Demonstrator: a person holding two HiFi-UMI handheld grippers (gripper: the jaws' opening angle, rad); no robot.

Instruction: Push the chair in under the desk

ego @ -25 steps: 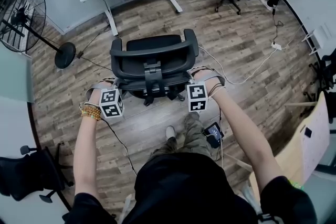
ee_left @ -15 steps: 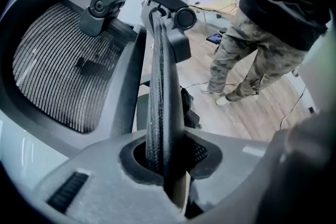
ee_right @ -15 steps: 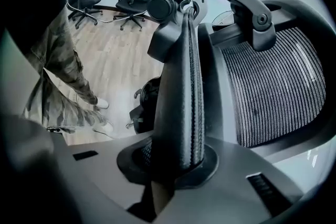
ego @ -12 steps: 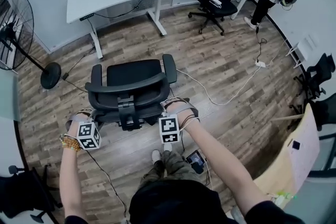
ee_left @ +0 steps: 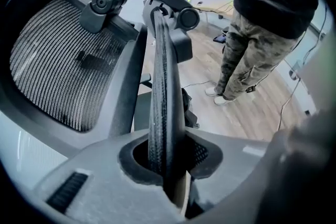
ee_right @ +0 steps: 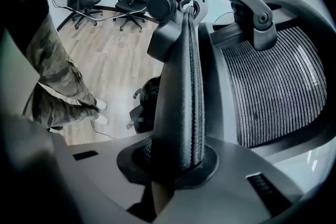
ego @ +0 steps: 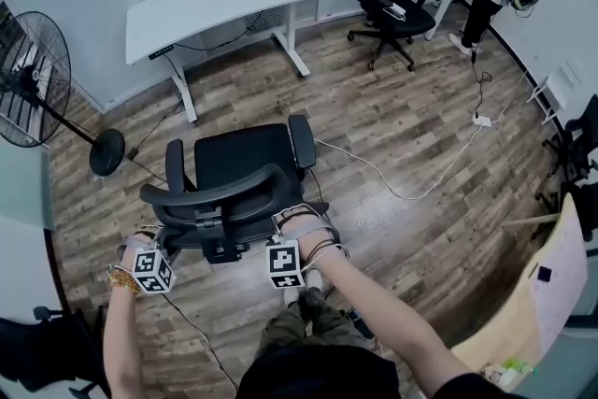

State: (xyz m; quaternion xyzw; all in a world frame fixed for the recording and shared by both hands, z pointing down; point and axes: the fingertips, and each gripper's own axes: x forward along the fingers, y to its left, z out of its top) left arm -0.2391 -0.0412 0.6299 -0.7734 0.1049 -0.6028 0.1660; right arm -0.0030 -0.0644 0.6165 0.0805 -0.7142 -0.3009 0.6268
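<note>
While my left fingers [ee_left: 89, 181] and right fingers [ee_right: 262, 178] clamp the 2 side edges of the chair [ego: 241, 162] back, it stands well short of the table [ego: 224, 0]. It should roll easily but may swivel; the stiff frame [ee_left: 160, 86] takes a push, the mesh [ee_left: 58, 71] gives.

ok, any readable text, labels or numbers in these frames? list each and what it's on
No readable words or numbers anywhere.
Left marker cube: black-and-white square codes only, no letters.
Right marker cube: same.
Desk control panel: too small to read.
Chair: no brand or label visible.
Pale board: one dark square, no legible print.
</note>
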